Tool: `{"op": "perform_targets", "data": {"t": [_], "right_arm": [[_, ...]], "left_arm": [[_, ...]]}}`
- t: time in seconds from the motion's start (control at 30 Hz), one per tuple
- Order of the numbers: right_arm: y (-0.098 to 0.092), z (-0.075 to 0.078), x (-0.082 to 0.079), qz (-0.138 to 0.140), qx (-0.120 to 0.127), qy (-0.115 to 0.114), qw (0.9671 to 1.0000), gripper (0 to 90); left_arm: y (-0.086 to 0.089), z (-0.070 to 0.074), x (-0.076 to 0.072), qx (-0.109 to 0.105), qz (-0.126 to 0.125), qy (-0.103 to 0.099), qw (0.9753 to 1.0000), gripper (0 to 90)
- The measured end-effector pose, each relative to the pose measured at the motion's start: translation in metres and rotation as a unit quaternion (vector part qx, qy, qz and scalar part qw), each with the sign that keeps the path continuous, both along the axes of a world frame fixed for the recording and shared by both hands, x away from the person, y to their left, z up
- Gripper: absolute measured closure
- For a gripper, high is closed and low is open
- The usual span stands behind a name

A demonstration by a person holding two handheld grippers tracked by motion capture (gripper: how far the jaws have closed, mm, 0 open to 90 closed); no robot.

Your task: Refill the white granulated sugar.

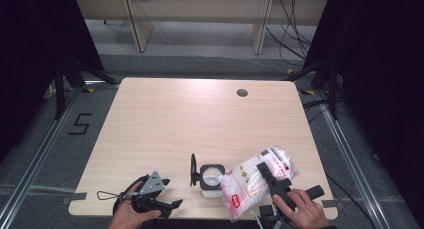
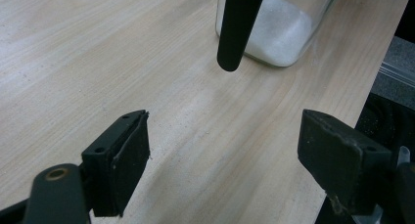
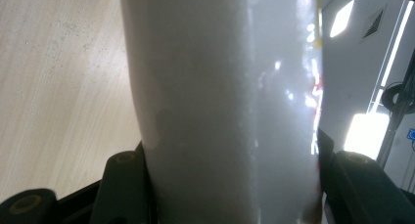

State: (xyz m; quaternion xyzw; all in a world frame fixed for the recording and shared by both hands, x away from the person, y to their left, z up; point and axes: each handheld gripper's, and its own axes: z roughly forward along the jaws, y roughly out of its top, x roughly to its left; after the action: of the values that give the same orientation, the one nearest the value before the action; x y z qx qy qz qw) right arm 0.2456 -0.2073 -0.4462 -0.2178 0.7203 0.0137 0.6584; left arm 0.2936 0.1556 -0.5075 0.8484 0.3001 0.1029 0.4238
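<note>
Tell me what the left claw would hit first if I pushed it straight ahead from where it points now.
Probably the black lid hanging open off the glass jar, then the jar itself, part filled with white grains. The left claw is open over bare table; depth is hard to judge.

In the right gripper view the bag (image 3: pixel 220 106) hides the jaws' inner faces and runs off the top and bottom edges. In the left gripper view the jar (image 2: pixel 279 28) is cut off by the top edge. In the high view the print on the bag is too small to read.
</note>
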Motion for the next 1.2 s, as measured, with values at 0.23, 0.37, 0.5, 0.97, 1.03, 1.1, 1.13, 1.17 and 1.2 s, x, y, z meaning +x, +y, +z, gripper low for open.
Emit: {"op": "perform_targets", "data": {"t": [0.23, 0.37, 0.5, 0.97, 1.03, 1.1, 1.13, 1.17, 1.2], "right_arm": [[-0.0007, -0.0014, 0.0000, -0.004, 0.009, 0.007, 0.9999, 47.4], [-0.0009, -0.0023, 0.0000, -0.002, 0.013, 0.008, 0.9999, 47.5], [-0.0004, -0.0003, 0.0005, 0.002, 0.006, 0.006, 1.0000, 47.5], [-0.0004, 0.0009, 0.0009, 0.004, 0.000, 0.005, 1.0000, 47.6], [-0.0005, 0.0004, 0.0002, 0.001, 0.004, 0.006, 1.0000, 47.7], [-0.0003, 0.0003, 0.0000, 0.001, 0.004, 0.006, 1.0000, 47.7], [-0.0001, 0.0007, -0.0003, -0.002, 0.002, 0.008, 1.0000, 47.7], [-0.0001, 0.0008, 0.0000, 0.001, 0.000, 0.006, 1.0000, 47.7], [-0.0001, 0.0008, 0.0001, 0.002, -0.001, 0.005, 1.0000, 47.7]], "left_arm": [[0.0002, 0.0006, -0.0002, 0.006, 0.001, 0.000, 1.0000, 19.1], [0.0007, 0.0005, 0.0004, 0.007, 0.001, -0.001, 1.0000, 19.1], [0.0005, 0.0000, 0.0006, 0.006, 0.000, -0.002, 1.0000, 19.1], [0.0007, 0.0006, 0.0004, 0.010, 0.001, -0.001, 0.9999, 19.1], [0.0008, 0.0008, 0.0004, 0.011, 0.000, 0.001, 0.9999, 19.1], [0.0005, 0.0005, 0.0003, 0.010, 0.001, 0.000, 0.9999, 19.1], [0.0005, 0.0004, 0.0003, 0.010, 0.001, -0.001, 0.9999, 19.1], [0.0005, 0.0004, 0.0003, 0.010, 0.001, 0.000, 0.9999, 19.1], [0.0006, 0.0005, 0.0004, 0.010, 0.001, 0.000, 0.9999, 19.1]]}}
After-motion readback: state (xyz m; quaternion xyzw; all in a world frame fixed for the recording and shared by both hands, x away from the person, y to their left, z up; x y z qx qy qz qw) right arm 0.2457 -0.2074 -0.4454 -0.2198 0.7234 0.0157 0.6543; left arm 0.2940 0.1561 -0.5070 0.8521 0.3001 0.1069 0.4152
